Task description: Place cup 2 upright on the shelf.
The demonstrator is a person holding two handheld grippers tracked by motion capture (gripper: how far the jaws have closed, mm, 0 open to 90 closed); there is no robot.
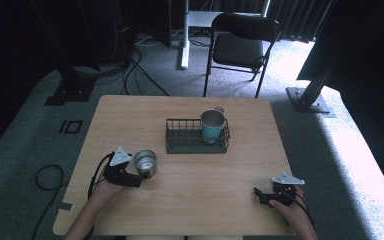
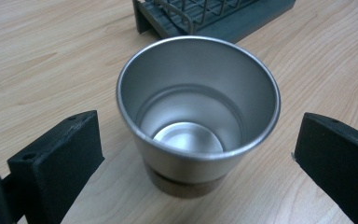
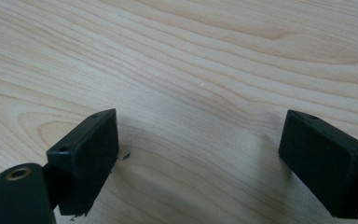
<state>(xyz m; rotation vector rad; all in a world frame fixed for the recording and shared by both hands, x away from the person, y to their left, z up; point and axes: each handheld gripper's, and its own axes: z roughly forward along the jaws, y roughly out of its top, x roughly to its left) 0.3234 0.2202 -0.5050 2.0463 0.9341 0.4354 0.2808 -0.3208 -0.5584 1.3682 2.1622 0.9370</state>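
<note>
The left gripper (image 1: 130,176) sits at about 8 o'clock on the wooden desk (image 1: 190,200), with its fingers (image 2: 56,158) spread wide on either side of a steel cup (image 1: 145,163). In the left gripper view that steel cup (image 2: 198,116) stands upright on the desk between the 2 fingers, close to them but with a clear gap on each side, so nothing is gripped. The cup is empty, its shiny bottom visible through the open mouth.

Past the cup, toward 12 o'clock, a dark wire rack (image 1: 185,142) rests near the middle of the desk, well apart from the steel cup. A teal cup (image 1: 212,126) stands upright in the right end of the rack, and a bit of another object peeks out just behind it, too hidden to tell what it is.

The right gripper (image 1: 266,195) lies at about 4 o'clock, near the front edge, held by the person's right hand (image 1: 292,210). Its fingers (image 3: 86,154) are spread apart over bare wood and grasp nothing.

Beyond the desk, a black folding chair (image 1: 240,45) stands on the grey carpet.
</note>
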